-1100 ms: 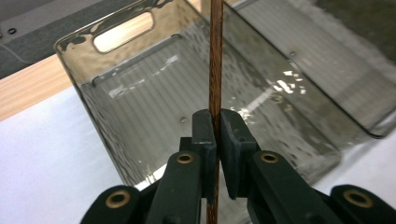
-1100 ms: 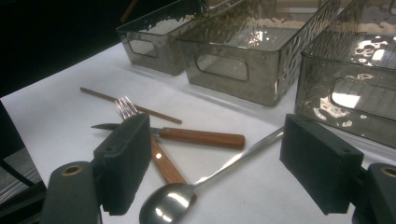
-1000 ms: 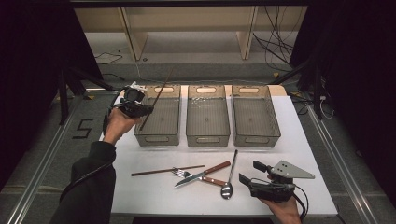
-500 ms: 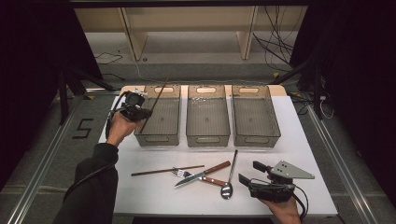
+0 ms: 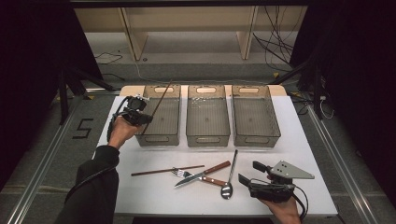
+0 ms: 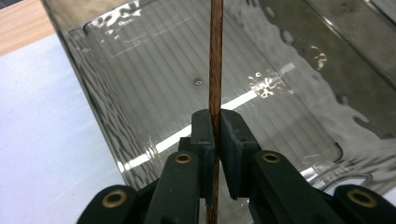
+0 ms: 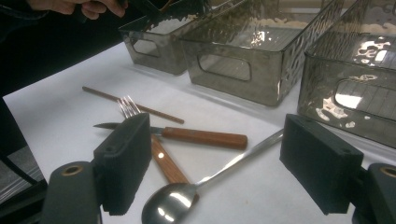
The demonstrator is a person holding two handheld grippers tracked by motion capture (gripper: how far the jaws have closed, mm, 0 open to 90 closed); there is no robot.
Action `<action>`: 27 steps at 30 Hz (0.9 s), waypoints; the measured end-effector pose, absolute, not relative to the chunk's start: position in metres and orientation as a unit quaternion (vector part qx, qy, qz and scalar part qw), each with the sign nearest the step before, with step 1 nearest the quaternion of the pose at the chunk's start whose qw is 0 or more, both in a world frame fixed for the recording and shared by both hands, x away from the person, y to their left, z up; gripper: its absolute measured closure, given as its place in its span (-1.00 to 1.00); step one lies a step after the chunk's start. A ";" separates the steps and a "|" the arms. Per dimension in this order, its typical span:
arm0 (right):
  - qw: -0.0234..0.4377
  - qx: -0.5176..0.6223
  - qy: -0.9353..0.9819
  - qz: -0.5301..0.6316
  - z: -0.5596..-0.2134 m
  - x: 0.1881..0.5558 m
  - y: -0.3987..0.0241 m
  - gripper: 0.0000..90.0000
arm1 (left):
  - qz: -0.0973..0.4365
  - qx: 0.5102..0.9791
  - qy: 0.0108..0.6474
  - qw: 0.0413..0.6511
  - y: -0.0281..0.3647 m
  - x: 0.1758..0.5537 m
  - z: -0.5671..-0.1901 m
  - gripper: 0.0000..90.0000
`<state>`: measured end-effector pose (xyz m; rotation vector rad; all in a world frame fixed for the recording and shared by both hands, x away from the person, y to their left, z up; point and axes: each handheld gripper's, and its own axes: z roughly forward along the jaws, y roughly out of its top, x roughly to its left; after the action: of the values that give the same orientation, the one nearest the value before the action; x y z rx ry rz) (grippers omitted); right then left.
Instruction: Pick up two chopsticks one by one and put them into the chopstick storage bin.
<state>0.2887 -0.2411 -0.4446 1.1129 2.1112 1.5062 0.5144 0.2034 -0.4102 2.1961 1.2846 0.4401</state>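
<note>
the left gripper [image 6: 215, 140] has its 2 black jaws pinched tight on a thin brown chopstick [image 6: 215, 56], which runs straight up between the pads over the ribbed floor of the left bin [image 6: 154, 88]; the stick's lower end is cut off at the bottom edge of the left gripper view. in the high view that gripper [image 5: 140, 117] sits at the near left corner of the left bin [image 5: 159, 138], and the chopstick [image 5: 159, 102] slants up from it across the bin toward the far rim, its gripped end hidden by the jaws. the right gripper [image 7: 210, 163] stands wide open with nothing between its pads, low over the white table [image 5: 154, 196] at the near right. ahead of it lie a spoon [image 7: 187, 196], a knife [image 7: 201, 136], a fork [image 7: 128, 107] whose wooden handle is partly hidden behind the jaw, and a 2nd chopstick [image 7: 112, 99]. the middle bin [image 5: 208, 114] and right bin [image 5: 254, 114] sit beside the first.
</note>
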 end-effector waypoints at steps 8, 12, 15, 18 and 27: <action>0.159 0.389 0.739 0.527 -0.445 0.289 -0.241 -0.43 | 0.161 0.800 0.493 0.301 0.206 0.510 -0.400 0.33; 0.159 0.390 0.738 0.527 -0.445 0.289 -0.241 -0.43 | 0.158 0.798 0.490 0.313 0.206 0.501 -0.392 0.07; 0.159 0.390 0.738 0.527 -0.445 0.289 -0.241 -0.43 | 0.155 0.801 0.483 0.318 0.204 0.493 -0.388 -0.12; 0.159 0.390 0.738 0.527 -0.445 0.289 -0.241 -0.43 | 0.149 0.805 0.472 0.326 0.203 0.485 -0.384 -0.27; 0.161 0.390 0.736 0.529 -0.444 0.289 -0.242 -0.43 | 0.144 0.822 0.435 0.336 0.198 0.455 -0.381 -0.46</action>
<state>0.2887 -0.2415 -0.4444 1.1121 2.1026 1.5101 0.4553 0.1979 -0.3808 2.1444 1.1355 0.3754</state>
